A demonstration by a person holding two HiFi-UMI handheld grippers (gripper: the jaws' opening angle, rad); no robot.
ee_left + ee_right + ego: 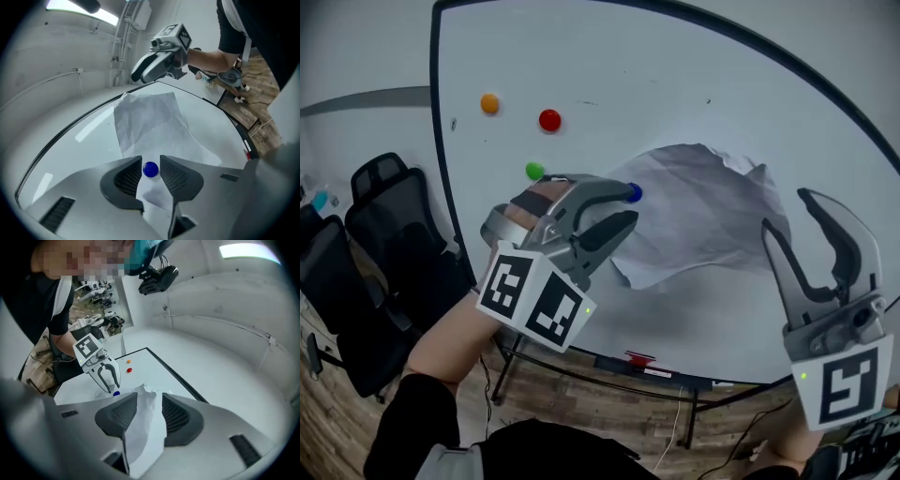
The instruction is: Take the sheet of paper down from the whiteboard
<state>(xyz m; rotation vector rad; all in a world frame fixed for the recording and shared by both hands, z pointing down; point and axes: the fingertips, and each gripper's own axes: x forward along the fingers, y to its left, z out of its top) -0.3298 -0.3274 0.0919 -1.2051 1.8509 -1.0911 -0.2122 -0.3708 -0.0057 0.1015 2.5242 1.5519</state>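
Nearest the camera, the left gripper [630, 204] reaches level toward the board. Its jaws are spread, with the blue magnet [635, 193] sitting in the gap between the two pads. A sliver of clearance shows on each side in the left gripper view, so nothing is clamped yet. On the other side, the right gripper [787, 214] is held up with its jaws wide apart. The right gripper view shows the loose right edge of the sheet of paper [703, 211] running between its pads, again without being pinched. The sheet itself is white and crumpled. It lies against the whiteboard [675, 84], pinned at its upper left corner by that blue magnet, and its lower edge curls away from the surface. Farther up the board, well clear of the sheet, sit a green magnet [533, 171], a red magnet [549, 120] and an orange magnet [490, 103]. Black office chairs [384, 234] stand beyond the board's left edge. The step in hand looks like lining up both grips before the sheet is released. Next, the right jaws probably need to close on the paper's edge so it cannot drop, and the left jaws need to close squarely on the small round magnet, which could slip sideways, and pull it off the board.
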